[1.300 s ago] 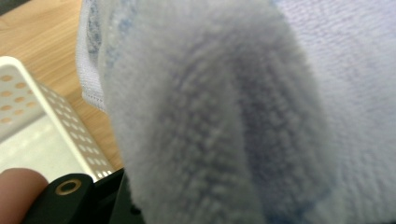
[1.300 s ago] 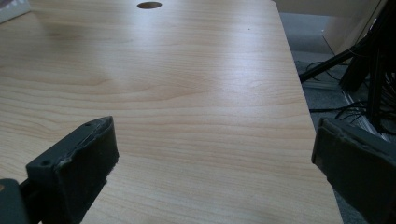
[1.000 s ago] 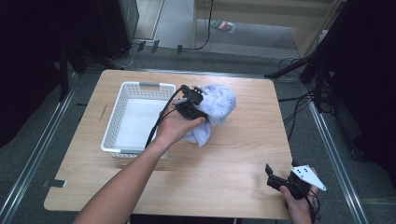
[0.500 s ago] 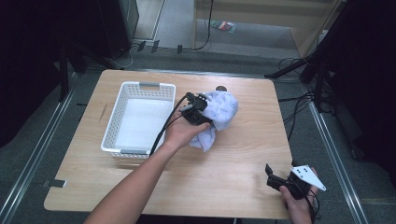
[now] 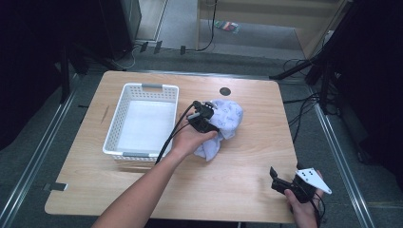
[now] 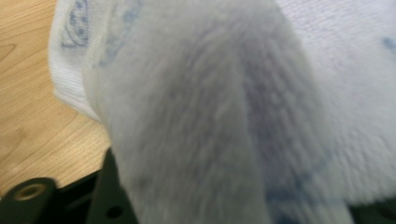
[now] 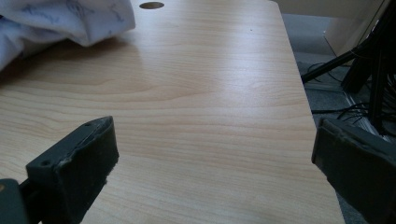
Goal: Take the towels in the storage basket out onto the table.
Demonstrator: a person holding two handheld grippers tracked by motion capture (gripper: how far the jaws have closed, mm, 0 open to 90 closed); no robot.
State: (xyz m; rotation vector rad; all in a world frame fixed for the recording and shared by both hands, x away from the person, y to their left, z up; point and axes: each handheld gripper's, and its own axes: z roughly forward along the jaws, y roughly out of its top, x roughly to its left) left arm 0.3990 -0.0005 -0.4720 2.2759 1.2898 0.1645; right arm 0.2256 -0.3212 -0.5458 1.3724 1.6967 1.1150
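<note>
**Trainee:** Walk me across the table, left to right. What do I have?

**Operator:** At the left I see the white basket point(image 5: 141, 121), with nothing in it that I can make out. Just beside its right wall sits my left gripper point(image 5: 203, 117), pushed into the cloth point(image 5: 223, 124). The cloth lies bunched on the table point(image 5: 247, 175), near the middle, touching nothing else that I can see.

**Trainee:** Has the left gripper got hold of it?

**Operator:** I cannot tell. In the left gripper view the fabric point(image 6: 210, 116) hangs right over the jaws and hides them, so whether they pinch a fold or merely rest against it is not visible.

**Trainee:** How will the cloth handle?

**Operator:** I judge it light, soft and limp, with a fuzzy face. It will sag and trail rather than hold shape. I would take a thick gathered fold near the top of the heap, not a single thin edge, which may slip out.

**Trainee:** And the right side?

**Operator:** My right gripper point(image 5: 285, 184) waits at the near right corner, well apart from the cloth. Its jaws stand spread wide over bare wood, holding nothing.
</note>
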